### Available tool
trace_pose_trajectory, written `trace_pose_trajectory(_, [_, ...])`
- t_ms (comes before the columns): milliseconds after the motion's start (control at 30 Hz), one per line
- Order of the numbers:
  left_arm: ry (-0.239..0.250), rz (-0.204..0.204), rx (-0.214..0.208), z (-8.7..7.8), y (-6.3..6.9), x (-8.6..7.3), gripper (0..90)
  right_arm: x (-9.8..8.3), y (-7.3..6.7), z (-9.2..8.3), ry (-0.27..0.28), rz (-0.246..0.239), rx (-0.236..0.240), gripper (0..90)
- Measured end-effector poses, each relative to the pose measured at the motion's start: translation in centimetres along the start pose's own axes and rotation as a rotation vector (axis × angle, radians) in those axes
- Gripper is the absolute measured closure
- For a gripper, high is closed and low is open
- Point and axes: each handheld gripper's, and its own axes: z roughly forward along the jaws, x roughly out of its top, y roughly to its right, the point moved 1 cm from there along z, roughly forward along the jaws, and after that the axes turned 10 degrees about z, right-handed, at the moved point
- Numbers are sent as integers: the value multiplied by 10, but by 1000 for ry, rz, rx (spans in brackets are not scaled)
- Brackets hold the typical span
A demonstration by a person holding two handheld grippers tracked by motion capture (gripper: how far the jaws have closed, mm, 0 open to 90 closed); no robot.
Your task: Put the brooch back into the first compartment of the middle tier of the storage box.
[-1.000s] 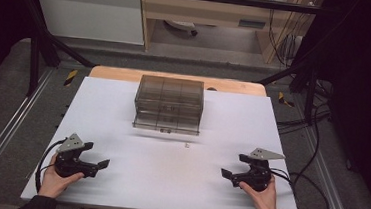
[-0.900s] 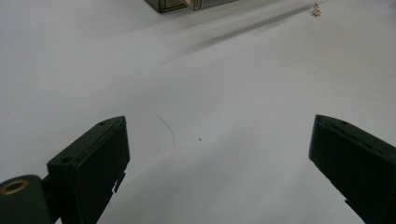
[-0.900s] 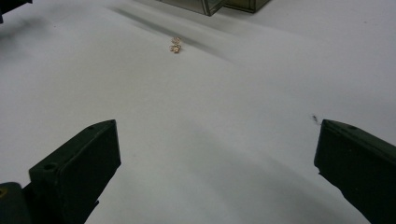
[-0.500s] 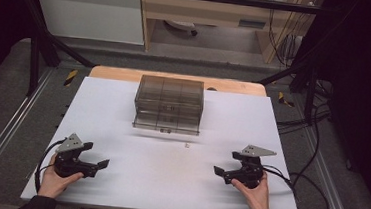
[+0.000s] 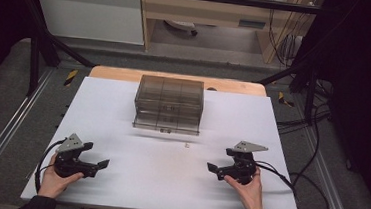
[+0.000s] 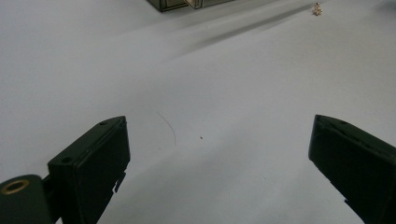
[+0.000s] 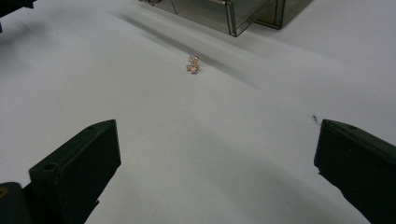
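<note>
Right gripper view: right gripper (image 7: 217,172) jaws wide apart, aimed at small gold trinket (image 7: 192,64) lying on surface (image 7: 140,116) just before clear drawer box (image 7: 224,14), presumably lining up a pick.

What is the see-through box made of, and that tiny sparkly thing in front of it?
The box looks like smoky clear plastic: you can see its inner walls through it. The tiny sparkly thing seems to be gold-coloured metal with glittering stones, perhaps earrings; it is too small to be sure.
</note>
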Motion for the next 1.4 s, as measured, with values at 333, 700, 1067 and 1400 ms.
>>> trace_pose_trajectory(333, [-5, 1, 0, 0, 0, 0, 55, 5, -8, 15, -21, -15, 12, 16])
trace_pose_trajectory(700, [-3, -3, 4, 0, -1, -1, 55, 11, -15, 30, -39, -24, 8, 24])
trace_pose_trajectory(1067, [-4, -2, 5, 0, -1, -1, 56, 20, -24, 49, -50, -33, 0, 48])
trace_pose_trajectory(1400, [-6, -3, 5, 0, -1, -1, 57, 27, -23, 65, -46, 0, 5, 109])
